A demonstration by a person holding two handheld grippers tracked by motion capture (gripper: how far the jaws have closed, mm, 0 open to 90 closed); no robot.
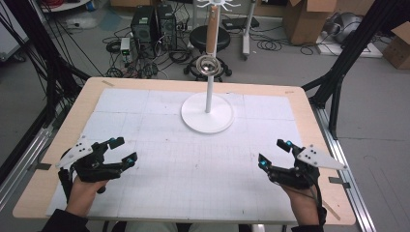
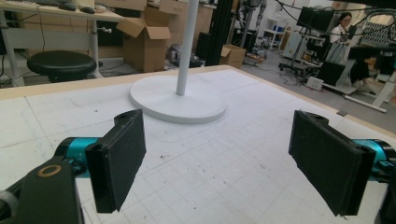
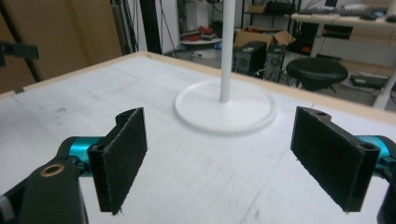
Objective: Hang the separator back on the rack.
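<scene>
A white stand [image 1: 208, 116] with a round base and a thin upright pole rises at the far middle of the table; its base also lies ahead in the left gripper view [image 2: 177, 100] and the right gripper view [image 3: 225, 109]. My left gripper [image 1: 124, 150] rests low over the near left of the white mat, open, with nothing between its black pads [image 2: 119, 163]. My right gripper [image 1: 272, 152] sits at the near right, also open and empty, its pads [image 3: 119, 156] wide apart. Both point toward the stand, well short of it.
A white gridded mat [image 1: 193, 164] covers a wooden table [image 1: 309, 116]. Beyond the far edge stand a black stool [image 1: 209, 37], computer boxes [image 1: 153, 24] with cables, and cardboard boxes [image 1: 304, 19]. Black frame posts [image 1: 348, 58] flank the table.
</scene>
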